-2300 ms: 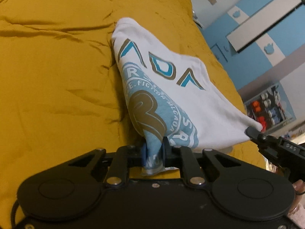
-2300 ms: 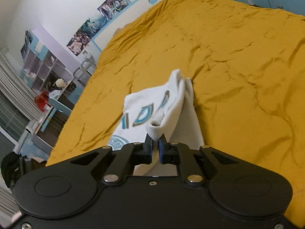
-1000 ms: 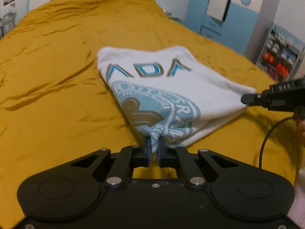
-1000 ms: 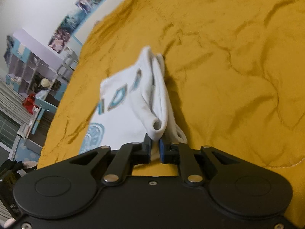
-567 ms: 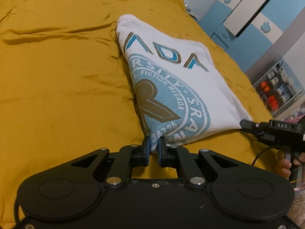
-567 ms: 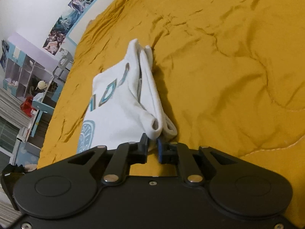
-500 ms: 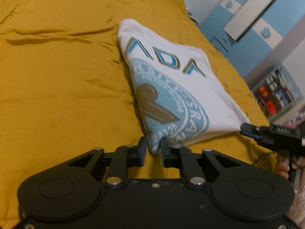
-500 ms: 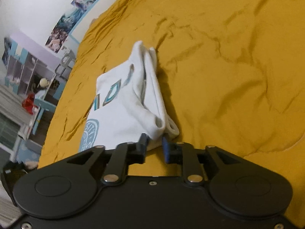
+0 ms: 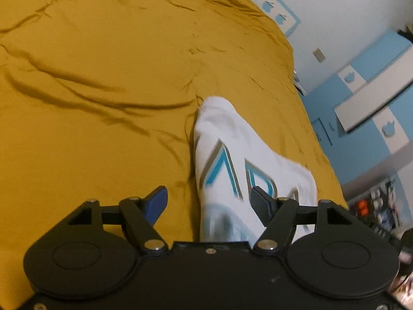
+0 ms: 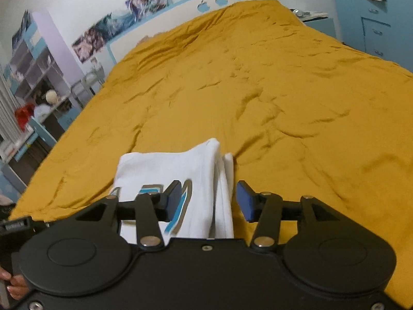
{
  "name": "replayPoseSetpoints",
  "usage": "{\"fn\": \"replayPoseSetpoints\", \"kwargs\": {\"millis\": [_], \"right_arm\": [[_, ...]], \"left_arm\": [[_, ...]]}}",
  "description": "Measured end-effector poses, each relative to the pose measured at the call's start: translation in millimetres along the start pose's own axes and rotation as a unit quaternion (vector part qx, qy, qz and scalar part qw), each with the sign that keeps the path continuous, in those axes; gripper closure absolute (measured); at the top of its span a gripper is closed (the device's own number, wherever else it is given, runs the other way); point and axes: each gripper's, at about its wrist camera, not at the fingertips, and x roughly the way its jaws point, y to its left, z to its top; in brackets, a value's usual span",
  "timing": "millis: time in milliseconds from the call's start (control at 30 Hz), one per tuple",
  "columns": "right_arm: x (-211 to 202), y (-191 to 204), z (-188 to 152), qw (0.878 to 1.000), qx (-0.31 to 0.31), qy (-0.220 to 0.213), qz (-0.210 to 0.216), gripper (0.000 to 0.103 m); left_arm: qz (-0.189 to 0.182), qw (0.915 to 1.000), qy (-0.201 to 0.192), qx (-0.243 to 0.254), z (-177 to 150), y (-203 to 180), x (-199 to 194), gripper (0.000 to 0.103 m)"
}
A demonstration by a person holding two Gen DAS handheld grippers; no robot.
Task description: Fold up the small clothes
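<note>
While both tongs (image 9: pixel 209 204) (image 10: pixel 207 197) spread, pads clear, the folded white shirt (image 9: pixel 232 155) shows blue-grey lettering.

My work surface is a bed covered by a mustard-yellow bedspread (image 10: pixel 284 98), creased throughout, with long folds across the left wrist view (image 9: pixel 103 77). At its far end I see a white headboard (image 10: pixel 180 18) edged in blue and carrying blue apple shapes. Above it, posters (image 10: pixel 124 18) hang on the white wall. To the left of the bed I see a shelf unit (image 10: pixel 38 72) holding small items, including something red. To the right stands a blue wardrobe (image 9: pixel 366 98) with white panels; beside it, a rack (image 9: pixel 374 206) of small colourful objects, too blurred to identify.
</note>
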Motion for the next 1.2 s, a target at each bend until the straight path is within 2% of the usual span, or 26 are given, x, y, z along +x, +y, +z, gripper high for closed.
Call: {"fn": "replayPoseSetpoints", "kwargs": {"millis": [267,533,600,633,667,700,733,800,867,1033,1133,1200], "right_arm": [[59,0,16,0.999,-0.011,0.026,-0.016,0.054],[77,-4,21,0.999,-0.002,0.033,-0.015,0.054],[79,-3,22,0.999,-0.002,0.034,-0.014,0.055],[80,-2,22,0.999,-0.005,0.035,-0.013,0.059],[80,-4,23,0.999,-0.007,0.037,-0.012,0.062],[80,-3,23,0.999,-0.009,0.037,-0.011,0.064],[81,-3,25,0.999,-0.012,0.038,-0.01,0.07],[80,0,25,0.999,-0.019,0.038,-0.013,0.075],[78,3,26,0.999,-0.025,0.038,-0.008,0.081],[64,16,30,0.999,-0.045,-0.001,0.019,0.083],[83,11,28,0.999,-0.041,0.027,-0.007,0.083],[93,1,24,0.999,-0.026,0.037,-0.008,0.083]], "left_arm": [[0.003,0.9987,0.018,-0.048,39,15,67,0.031],[-0.01,0.9976,0.013,-0.068,53,18,92,0.029],[-0.019,0.9974,0.009,-0.07,55,20,97,0.033],[-0.027,0.9972,0.009,-0.07,57,19,100,0.042],[-0.036,0.9968,0.009,-0.071,58,19,103,0.057],[-0.042,0.9963,0.012,-0.074,58,19,104,0.067],[-0.043,0.9961,0.015,-0.076,58,19,107,0.082],[-0.041,0.9964,0.011,-0.073,58,20,108,0.09],[-0.054,0.9957,-0.003,-0.075,57,23,100,0.095],[-0.068,0.9936,-0.052,-0.073,53,25,74,0.096],[-0.049,0.9956,-0.029,-0.075,53,30,89,0.096],[-0.043,0.9957,-0.02,-0.079,53,36,98,0.095]]}}
